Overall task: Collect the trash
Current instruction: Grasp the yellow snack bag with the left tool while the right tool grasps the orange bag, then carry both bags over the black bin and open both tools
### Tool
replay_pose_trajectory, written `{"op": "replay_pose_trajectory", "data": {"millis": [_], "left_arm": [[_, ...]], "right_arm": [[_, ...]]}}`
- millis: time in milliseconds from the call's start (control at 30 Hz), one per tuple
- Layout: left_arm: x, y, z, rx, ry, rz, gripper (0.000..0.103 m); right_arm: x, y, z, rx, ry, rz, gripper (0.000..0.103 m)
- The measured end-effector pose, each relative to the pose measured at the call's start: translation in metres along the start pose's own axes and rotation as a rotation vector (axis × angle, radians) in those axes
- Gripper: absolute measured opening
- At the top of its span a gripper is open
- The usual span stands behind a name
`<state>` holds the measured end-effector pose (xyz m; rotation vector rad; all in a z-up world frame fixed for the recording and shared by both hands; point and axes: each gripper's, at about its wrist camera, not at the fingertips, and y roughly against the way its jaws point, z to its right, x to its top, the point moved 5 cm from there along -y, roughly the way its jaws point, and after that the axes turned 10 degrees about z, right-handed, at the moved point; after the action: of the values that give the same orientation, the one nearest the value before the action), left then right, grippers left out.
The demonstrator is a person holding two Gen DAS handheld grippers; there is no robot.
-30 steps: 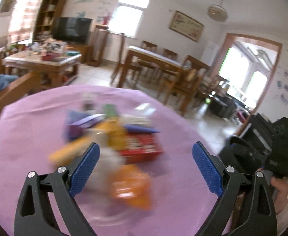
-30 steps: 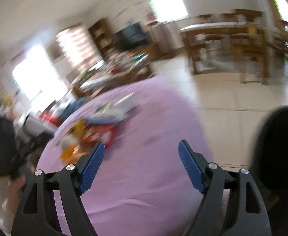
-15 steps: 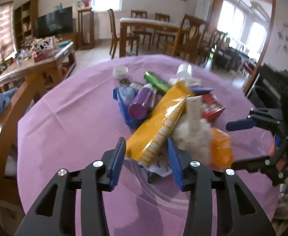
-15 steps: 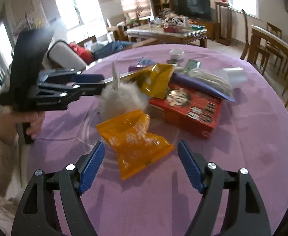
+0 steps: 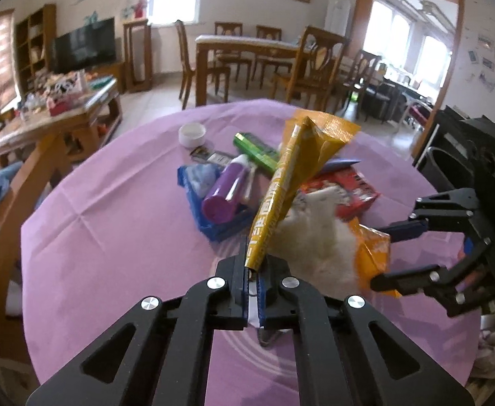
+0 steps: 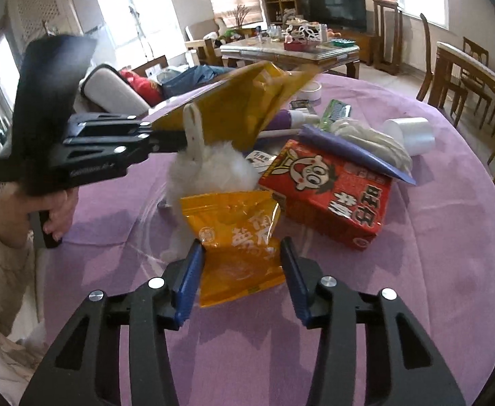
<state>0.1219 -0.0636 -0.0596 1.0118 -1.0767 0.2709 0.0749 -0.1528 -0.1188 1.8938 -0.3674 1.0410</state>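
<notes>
A pile of trash lies on a round table with a purple cloth (image 5: 112,237). My left gripper (image 5: 254,280) is shut on the end of a long yellow snack bag (image 5: 301,162) and holds it lifted off the pile; it also shows in the right wrist view (image 6: 247,101). My right gripper (image 6: 242,270) is open, its jaws on either side of an orange snack bag (image 6: 237,237) that lies on the cloth. A white fluffy wad (image 6: 213,165) sits between the two bags.
A red carton (image 6: 332,189), a purple bottle (image 5: 223,193), a blue wrapper (image 5: 200,199), a green wrapper (image 5: 254,149), a white cap (image 5: 192,134) and a white roll (image 6: 410,130) lie on the table. Wooden chairs and tables stand beyond it.
My left gripper has closed on the yellow bag and lifted it. My right gripper has moved forward and narrowed around the orange bag.
</notes>
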Motion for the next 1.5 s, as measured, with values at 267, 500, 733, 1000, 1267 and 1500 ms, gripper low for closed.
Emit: {"op": "replay_pose_trajectory", "data": {"millis": [267, 500, 733, 1000, 1267, 1500], "left_arm": [[0.012, 0.036, 0.014, 0.001, 0.056, 0.096, 0.004], [0.029, 0.051, 0.057, -0.038, 0.022, 0.138, 0.004], [0.048, 0.035, 0.119, -0.126, -0.022, 0.143, 0.004], [0.064, -0.005, 0.212, -0.267, -0.077, 0.134, 0.004], [0.076, -0.054, 0.310, -0.427, -0.122, 0.120, 0.004], [0.067, -0.096, 0.386, -0.533, -0.167, 0.069, 0.004]], "right_arm": [[0.000, 0.041, 0.012, 0.054, -0.105, 0.106, 0.043], [0.005, 0.095, 0.050, 0.017, -0.201, 0.264, 0.043], [-0.001, 0.149, 0.094, -0.076, -0.264, 0.381, 0.043], [-0.032, 0.212, 0.154, -0.213, -0.372, 0.479, 0.044], [-0.077, 0.275, 0.211, -0.376, -0.498, 0.560, 0.044], [-0.116, 0.309, 0.246, -0.498, -0.586, 0.597, 0.044]]}}
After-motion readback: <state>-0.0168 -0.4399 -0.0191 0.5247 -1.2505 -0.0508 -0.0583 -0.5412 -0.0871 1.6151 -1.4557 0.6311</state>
